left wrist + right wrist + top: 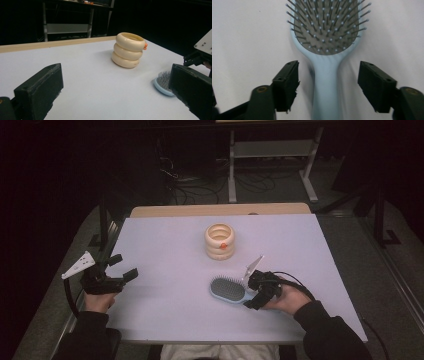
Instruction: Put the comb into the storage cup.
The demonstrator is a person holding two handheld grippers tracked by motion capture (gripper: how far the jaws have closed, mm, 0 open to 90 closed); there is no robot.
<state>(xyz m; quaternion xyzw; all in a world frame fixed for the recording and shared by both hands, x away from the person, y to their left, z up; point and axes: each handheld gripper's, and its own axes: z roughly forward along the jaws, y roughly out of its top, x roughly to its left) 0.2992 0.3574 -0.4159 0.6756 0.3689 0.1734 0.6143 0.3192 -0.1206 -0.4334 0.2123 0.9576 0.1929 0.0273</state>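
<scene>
Item: hairbrush [227, 290], pale blue, bristles up, on table [165, 245] at 5 o'clock from ring stack [220, 241].
R gripper [328, 82]: jaws half open astride handle, no contact.
L gripper [122, 267]: open, empty, 9 o'clock.
Risk: uneven closing may shove or twist the slim handle, so brush could skid.

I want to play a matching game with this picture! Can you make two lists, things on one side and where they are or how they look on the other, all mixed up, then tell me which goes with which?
Things:
1. hairbrush
2. stack of cream rings
3. left gripper
4. right gripper

Descriptions:
A. standing near the middle of the white table
B. open, at the table's left edge, nothing between its fingers
C. light blue, lying bristles up
D. open fingers either side of a handle, not touching it

Pairs: 1-C, 2-A, 3-B, 4-D
</scene>
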